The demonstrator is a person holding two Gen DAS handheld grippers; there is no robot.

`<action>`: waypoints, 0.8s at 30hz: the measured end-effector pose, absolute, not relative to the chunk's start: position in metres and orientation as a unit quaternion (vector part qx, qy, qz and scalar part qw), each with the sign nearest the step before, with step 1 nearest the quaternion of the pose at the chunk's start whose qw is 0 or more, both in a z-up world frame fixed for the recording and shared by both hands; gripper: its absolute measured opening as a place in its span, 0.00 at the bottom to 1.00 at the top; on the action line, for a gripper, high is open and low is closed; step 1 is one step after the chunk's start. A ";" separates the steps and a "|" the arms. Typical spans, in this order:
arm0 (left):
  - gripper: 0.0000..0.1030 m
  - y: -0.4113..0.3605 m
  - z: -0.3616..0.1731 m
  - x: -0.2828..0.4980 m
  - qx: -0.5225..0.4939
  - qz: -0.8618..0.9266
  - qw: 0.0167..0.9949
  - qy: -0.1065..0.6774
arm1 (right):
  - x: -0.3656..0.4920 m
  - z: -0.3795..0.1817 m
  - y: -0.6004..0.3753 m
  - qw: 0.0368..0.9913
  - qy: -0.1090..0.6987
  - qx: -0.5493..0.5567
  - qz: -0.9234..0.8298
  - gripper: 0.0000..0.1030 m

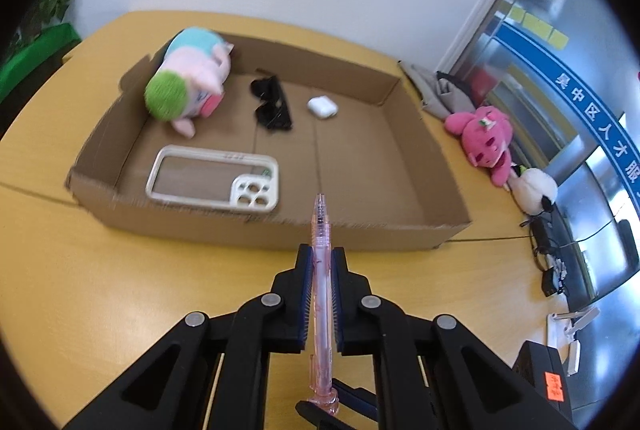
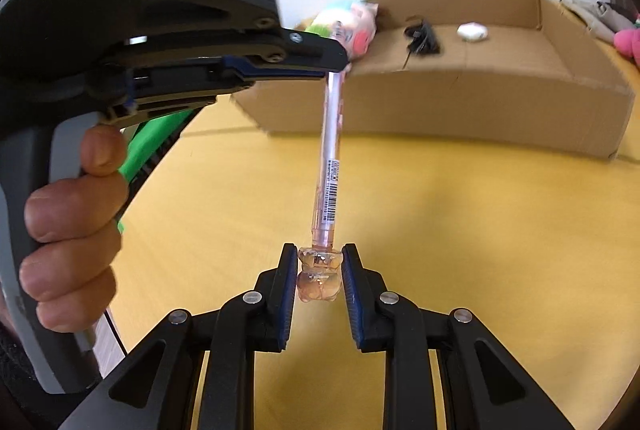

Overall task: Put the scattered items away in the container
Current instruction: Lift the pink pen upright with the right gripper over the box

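Ahead of my left claw point(image 1: 321, 258), the brown cardboard box point(image 1: 280, 228) has bare floor right of the clear phone case point(image 1: 212, 178).

Translucent pink pen point(image 1: 321, 272) with barcode label, brown cardboard box point(image 1: 360, 166), yellow table point(image 1: 120, 290), black sunglasses point(image 1: 271, 106), white earbud case point(image 1: 322, 107)

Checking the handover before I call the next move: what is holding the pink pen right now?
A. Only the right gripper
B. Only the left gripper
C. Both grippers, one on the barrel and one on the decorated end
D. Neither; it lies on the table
C: the left gripper is clamped on the barrel of the pink pen, while the right gripper pinches its decorated end, above the table.
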State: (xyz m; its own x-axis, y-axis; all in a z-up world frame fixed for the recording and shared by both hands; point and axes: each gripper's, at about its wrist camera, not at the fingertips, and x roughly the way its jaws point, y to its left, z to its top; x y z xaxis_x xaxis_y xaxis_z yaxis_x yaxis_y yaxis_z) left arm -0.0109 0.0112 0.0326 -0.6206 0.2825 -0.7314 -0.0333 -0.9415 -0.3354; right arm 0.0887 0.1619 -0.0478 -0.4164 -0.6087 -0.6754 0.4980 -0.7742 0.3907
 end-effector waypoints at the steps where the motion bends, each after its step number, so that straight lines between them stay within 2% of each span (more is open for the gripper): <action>1: 0.07 0.014 0.038 -0.014 -0.423 0.890 0.094 -0.146 | 0.085 -0.043 0.165 0.328 -0.066 0.423 -0.842 0.23; 11: 0.07 0.042 0.089 -0.064 -0.395 0.899 0.146 -0.124 | 0.027 0.007 0.183 0.307 -0.056 0.377 -0.872 0.23; 24: 0.04 0.045 0.103 -0.179 -0.414 0.886 0.180 -0.107 | -0.090 0.025 0.184 0.297 -0.047 0.407 -0.863 0.23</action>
